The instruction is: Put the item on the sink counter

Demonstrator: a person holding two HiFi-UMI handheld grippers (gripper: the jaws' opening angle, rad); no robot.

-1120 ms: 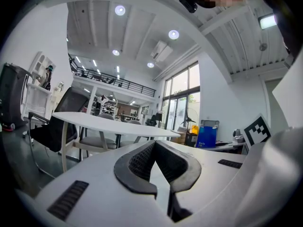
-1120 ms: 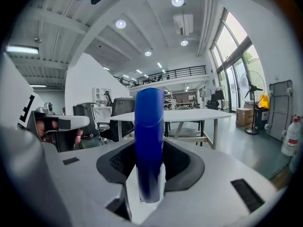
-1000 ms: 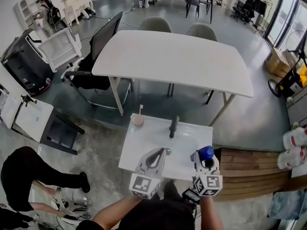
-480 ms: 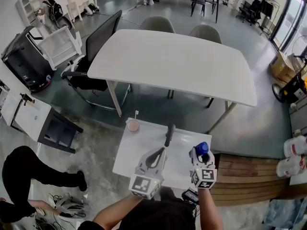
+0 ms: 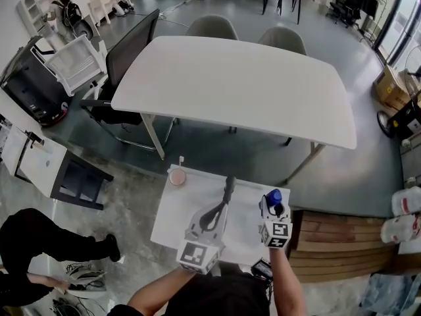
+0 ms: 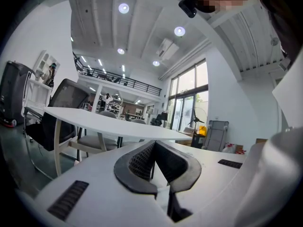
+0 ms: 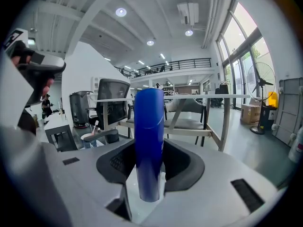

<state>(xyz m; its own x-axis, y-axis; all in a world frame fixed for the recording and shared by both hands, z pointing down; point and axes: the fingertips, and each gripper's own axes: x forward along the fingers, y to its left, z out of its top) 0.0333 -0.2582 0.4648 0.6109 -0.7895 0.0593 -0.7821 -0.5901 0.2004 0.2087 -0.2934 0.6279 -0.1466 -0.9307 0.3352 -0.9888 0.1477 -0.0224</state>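
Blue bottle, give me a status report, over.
Right gripper shut on the blue bottle, upright, over the white counter's right side. Left gripper shut, empty. Cup and dark fixture farther back, left of it.

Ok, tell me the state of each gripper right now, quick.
Left gripper: closed, nothing between its jaws.
Right gripper: closed on the blue bottle, which stands upright.

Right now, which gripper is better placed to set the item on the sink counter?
Right. The right gripper is clamped on the upright blue bottle near the white counter's edge; the left gripper is shut with nothing in it.
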